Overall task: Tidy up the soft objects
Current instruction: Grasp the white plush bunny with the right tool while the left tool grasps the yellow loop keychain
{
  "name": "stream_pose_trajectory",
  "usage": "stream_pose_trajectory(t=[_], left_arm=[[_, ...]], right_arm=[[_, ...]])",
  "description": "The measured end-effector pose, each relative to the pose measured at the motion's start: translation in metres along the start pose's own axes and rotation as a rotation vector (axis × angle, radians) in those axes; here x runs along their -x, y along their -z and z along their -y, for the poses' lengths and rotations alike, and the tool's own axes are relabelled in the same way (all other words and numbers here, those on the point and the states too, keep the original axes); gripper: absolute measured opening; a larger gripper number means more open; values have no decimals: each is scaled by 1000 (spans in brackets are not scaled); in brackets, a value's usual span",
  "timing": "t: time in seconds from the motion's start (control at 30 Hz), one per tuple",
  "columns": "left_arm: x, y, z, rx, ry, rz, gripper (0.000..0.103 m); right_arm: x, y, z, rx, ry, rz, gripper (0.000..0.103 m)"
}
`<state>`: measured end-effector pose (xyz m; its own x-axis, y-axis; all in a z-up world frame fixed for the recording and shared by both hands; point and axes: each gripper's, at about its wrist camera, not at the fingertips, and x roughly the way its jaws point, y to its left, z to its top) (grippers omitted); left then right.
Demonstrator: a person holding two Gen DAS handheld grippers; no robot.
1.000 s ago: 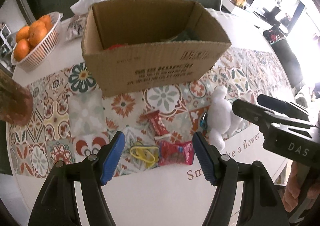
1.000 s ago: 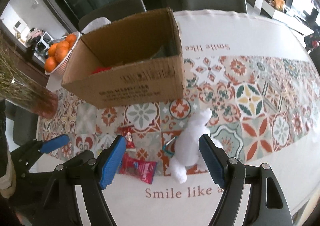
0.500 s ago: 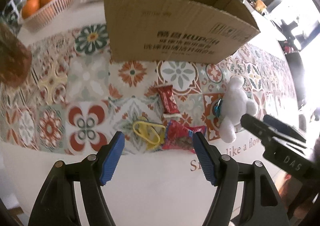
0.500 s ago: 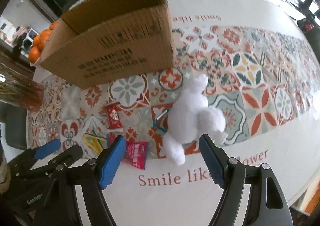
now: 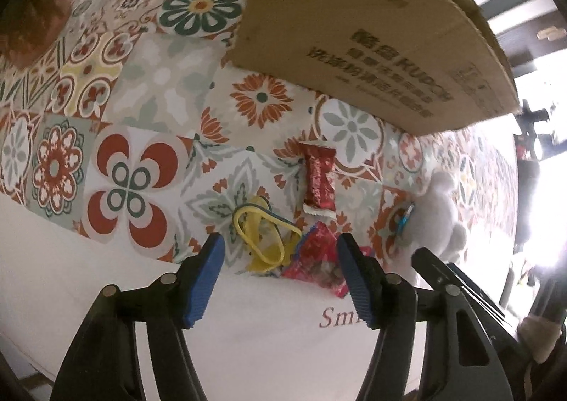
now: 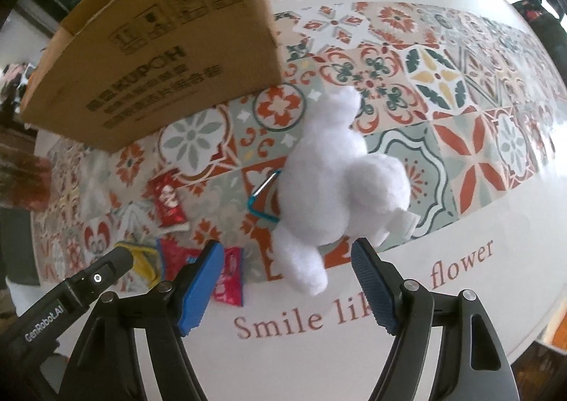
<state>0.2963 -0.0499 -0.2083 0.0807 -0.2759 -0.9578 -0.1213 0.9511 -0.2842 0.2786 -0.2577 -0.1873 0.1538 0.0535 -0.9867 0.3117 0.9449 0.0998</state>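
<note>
Blue ribbed pads tip both tools. The left gripper point(image 5: 280, 262) points steeply down at the bench point(image 5: 248, 330); its jaws have just been closing, yet they stand apart with nothing pressed between them. Just past its tips lie a tangle of yellow rubber bands point(image 5: 264, 234) and a crumpled red snack packet point(image 5: 317, 259), the packet overlapping the bands' right edge. A second red wrapper point(image 5: 319, 181) lies a little farther on, apart from both.

The right gripper point(image 6: 287, 271) also points down, jaws wide and not gripping. Between and just beyond its tips lies the white plush toy point(image 6: 333, 184), one leg reaching toward the gap; the pads do not touch it. A teal carabiner point(image 6: 264, 197) pokes out from the toy's left side.

Farther back stands the cardboard box point(image 6: 159, 57) on the patterned tablecloth point(image 6: 443, 82), its printed side facing both cameras, near the toy's head but not touching.
</note>
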Motion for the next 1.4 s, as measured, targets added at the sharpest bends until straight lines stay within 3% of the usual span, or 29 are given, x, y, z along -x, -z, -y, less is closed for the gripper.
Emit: stream_pose_trajectory(t=[0.23,0.63,0.7,0.87,0.97,1.4], left_arm=[[-14,-6,-6,99,-29,22,53],[-47,-10,-9,129,-49,-36,45],[-49,-10,-7,115,-57,-36,45],[-54,-9,3,73,-73,-26,36],[-54,-6,6,38,-52,-29,33],[-35,20,7,-117,12,34,32]], right_arm=[[-17,-1,5,-41,22,-39,69],[-47,1,9,-63,14,-81,58],[-51,0,12,-73,-6,-87,56],[-61,-2,11,-65,-23,-75,38],[-69,0,20,-53,-42,-73,31],[-46,22,8,4,-111,3,25]])
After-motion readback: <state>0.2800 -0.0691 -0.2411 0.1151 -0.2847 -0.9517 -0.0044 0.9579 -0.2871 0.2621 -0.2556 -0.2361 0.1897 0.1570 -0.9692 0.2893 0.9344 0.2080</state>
